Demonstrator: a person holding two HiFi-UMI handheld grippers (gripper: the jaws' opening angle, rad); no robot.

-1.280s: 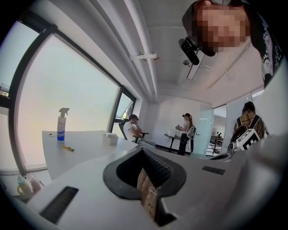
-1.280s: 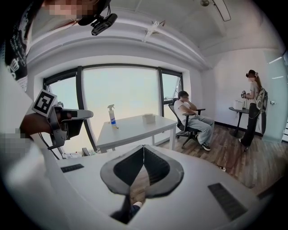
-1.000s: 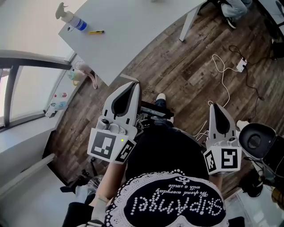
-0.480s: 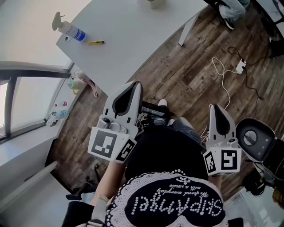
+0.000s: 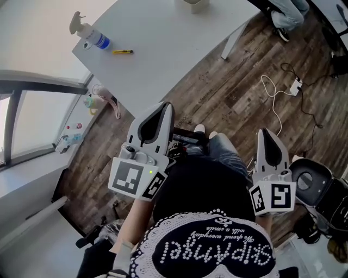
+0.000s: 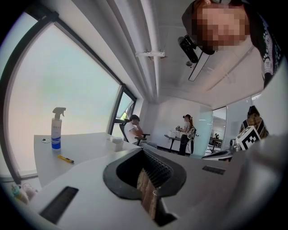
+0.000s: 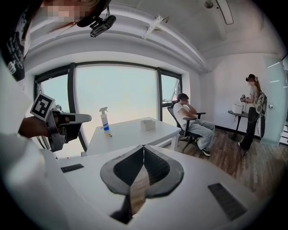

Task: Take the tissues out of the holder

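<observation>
The tissue holder (image 5: 196, 4) is a small white box far out on the white table (image 5: 163, 49); it also shows in the left gripper view as a white box (image 6: 117, 143) and in the right gripper view as a white box (image 7: 147, 124). I cannot make out tissues in it. My left gripper (image 5: 166, 106) is held in front of the person's body, well short of the table, jaws shut on nothing. My right gripper (image 5: 263, 132) hangs over the wooden floor, likewise shut and empty. Both point toward the table.
A spray bottle (image 5: 89, 33) and a yellow pen (image 5: 123, 52) lie near the table's left corner. A white cable (image 5: 274, 103) runs across the floor, and a black chair (image 5: 312, 182) stands at the right. A seated person (image 7: 191, 121) and a standing person (image 7: 252, 108) are beyond the table.
The head view has shifted slightly, bringing the white box at the table's far edge into view. Both grippers keep the same pose and stay shut.
</observation>
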